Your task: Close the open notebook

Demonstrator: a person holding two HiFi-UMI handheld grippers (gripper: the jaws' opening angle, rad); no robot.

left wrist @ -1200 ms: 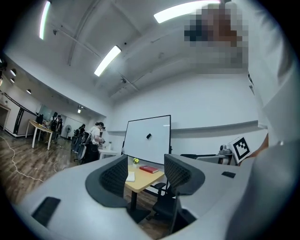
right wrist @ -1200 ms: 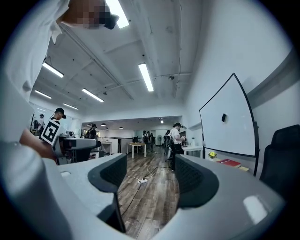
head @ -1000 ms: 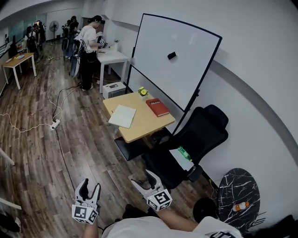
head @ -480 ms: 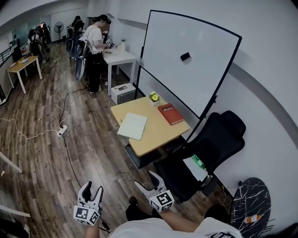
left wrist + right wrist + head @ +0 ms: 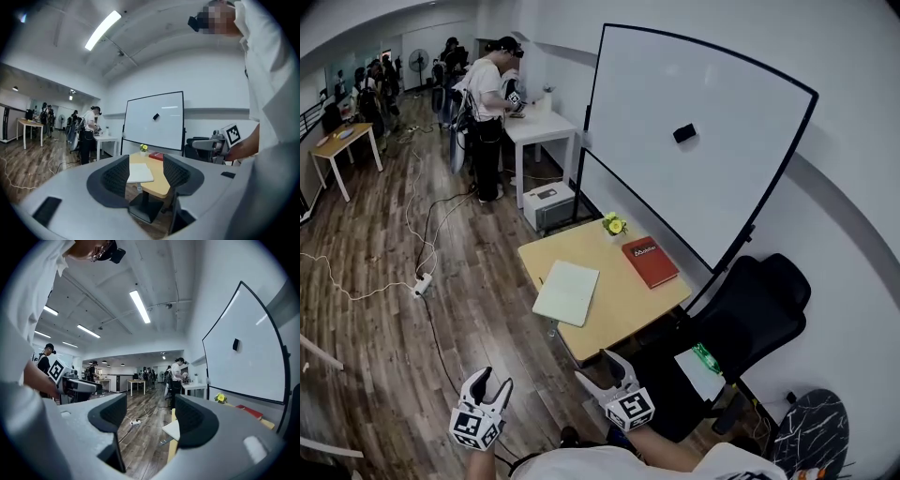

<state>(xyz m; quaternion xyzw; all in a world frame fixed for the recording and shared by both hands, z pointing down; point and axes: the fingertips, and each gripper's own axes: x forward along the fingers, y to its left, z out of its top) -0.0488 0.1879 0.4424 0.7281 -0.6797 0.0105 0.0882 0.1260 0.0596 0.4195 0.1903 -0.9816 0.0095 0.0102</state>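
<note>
A pale notebook (image 5: 566, 292) lies flat on the small wooden table (image 5: 623, 305), its near-left corner over the table's edge. Whether it lies open I cannot tell from here. Both grippers are well short of the table, low in the head view: my left gripper (image 5: 491, 383) and my right gripper (image 5: 608, 367), each open and empty. In the left gripper view the notebook (image 5: 139, 172) shows far off between the open jaws of the left gripper (image 5: 146, 171). The right gripper view has the right gripper (image 5: 150, 416) pointing past the table, with only a notebook corner (image 5: 172, 429) showing.
A red book (image 5: 650, 262) and a small yellow flower (image 5: 613, 225) sit at the table's far side. A whiteboard (image 5: 694, 141) stands behind it, a black office chair (image 5: 741, 319) to its right. Cables and a power strip (image 5: 422, 281) lie on the wooden floor. A person (image 5: 487, 103) stands at a white desk.
Both grippers have travelled forward across the floor towards the table, which now sits nearer and larger in the head view. The jaws stay open; the notebook has not moved.
</note>
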